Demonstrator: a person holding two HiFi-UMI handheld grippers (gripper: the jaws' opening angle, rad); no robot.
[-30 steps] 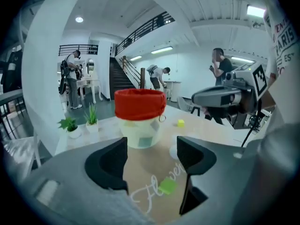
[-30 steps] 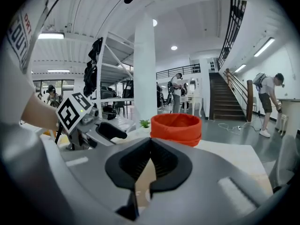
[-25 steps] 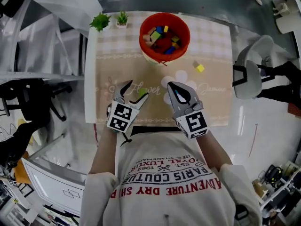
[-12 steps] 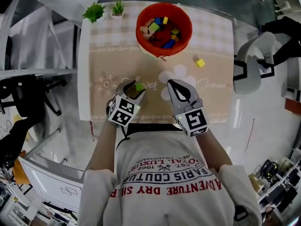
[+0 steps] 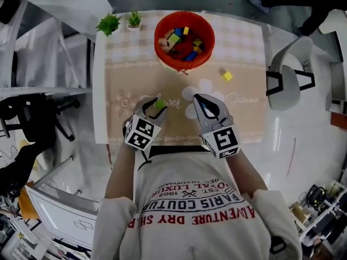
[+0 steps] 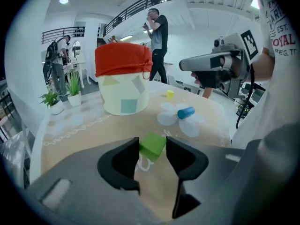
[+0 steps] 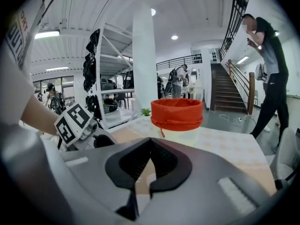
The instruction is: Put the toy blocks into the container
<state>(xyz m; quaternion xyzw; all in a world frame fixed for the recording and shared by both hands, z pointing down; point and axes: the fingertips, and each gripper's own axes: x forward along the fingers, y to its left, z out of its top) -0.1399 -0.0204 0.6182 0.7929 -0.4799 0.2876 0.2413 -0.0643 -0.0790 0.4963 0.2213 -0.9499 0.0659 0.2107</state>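
Observation:
A green block [image 6: 153,146] sits between the jaws of my left gripper [image 6: 152,143], whose jaws are closing; both pads touch its sides. In the head view the same green block [image 5: 159,104] shows at the left gripper [image 5: 155,105] tips, over the table's near part. My right gripper [image 5: 199,99] is just to its right, shut with nothing in it [image 7: 150,142]. The red-rimmed container [image 5: 158,41] at the table's far side holds several coloured blocks. A yellow block [image 5: 227,76] lies to its right. A blue cylinder [image 6: 186,112] lies on the flower print.
Two small potted plants [image 5: 109,23] [image 5: 134,19] stand at the table's far left corner. A chair [image 5: 287,80] is off the table's right edge. The patterned tablecloth [image 5: 244,47] covers the table. People stand in the background of both gripper views.
The left gripper's jaws have closed in from wide open onto the green block. The right gripper has stayed in place, shut.

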